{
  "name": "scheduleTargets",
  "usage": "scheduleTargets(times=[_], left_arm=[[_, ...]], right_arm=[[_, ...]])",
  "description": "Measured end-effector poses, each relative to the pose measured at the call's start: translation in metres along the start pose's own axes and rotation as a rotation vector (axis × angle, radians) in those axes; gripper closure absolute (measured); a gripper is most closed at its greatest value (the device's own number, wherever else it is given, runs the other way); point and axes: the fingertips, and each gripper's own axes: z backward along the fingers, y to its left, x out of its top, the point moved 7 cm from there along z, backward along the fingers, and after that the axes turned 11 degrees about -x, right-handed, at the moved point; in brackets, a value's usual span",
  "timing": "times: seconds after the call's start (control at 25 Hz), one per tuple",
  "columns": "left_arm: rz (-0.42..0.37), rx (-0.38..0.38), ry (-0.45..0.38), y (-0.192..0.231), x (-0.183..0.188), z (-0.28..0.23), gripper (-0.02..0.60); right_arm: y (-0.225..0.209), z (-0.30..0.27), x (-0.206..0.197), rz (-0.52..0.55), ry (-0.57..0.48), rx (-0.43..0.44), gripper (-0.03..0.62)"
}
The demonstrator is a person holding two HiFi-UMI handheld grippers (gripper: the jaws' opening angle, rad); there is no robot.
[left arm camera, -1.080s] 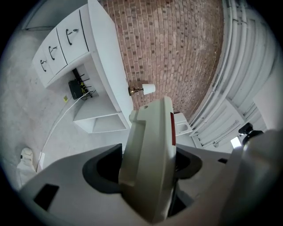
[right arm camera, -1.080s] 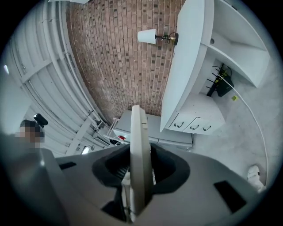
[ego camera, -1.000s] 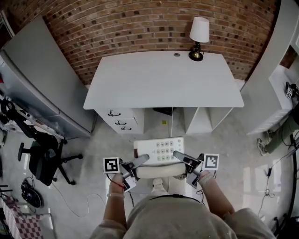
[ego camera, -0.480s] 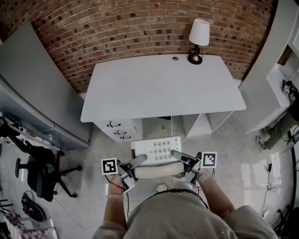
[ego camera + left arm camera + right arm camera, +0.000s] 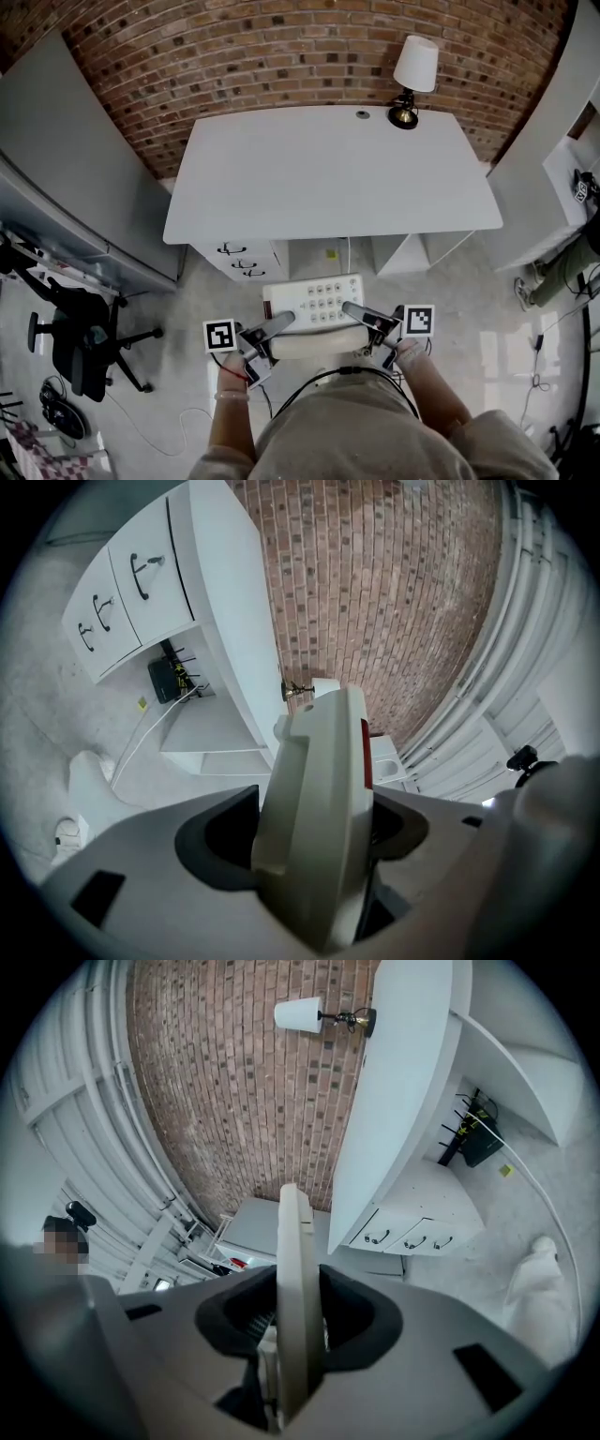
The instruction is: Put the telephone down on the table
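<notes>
I have the telephone (image 5: 314,302) clamped from both sides. My left gripper (image 5: 284,322) has its jaws pressed on the phone's left edge, and my right gripper (image 5: 354,310) grips the right edge. The phone hangs in the air between them, short of the white table (image 5: 328,178), which lies ahead of the jaws.

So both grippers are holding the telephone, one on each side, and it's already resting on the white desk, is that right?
Not quite. The left gripper and the right gripper do hold the telephone, one on each side, but it is not resting on the white desk. The head view shows it held in the air over the floor, short of the desk's near edge.
</notes>
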Motion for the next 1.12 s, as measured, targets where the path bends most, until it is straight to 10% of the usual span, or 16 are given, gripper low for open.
scheduleTargets(times=[1.12], left_arm=[[0.04, 0.063, 0.013, 0.052, 0.201, -0.095, 0.279]], right_arm=[[-0.05, -0.114, 0.187, -0.035, 0.0, -0.055, 0.462]])
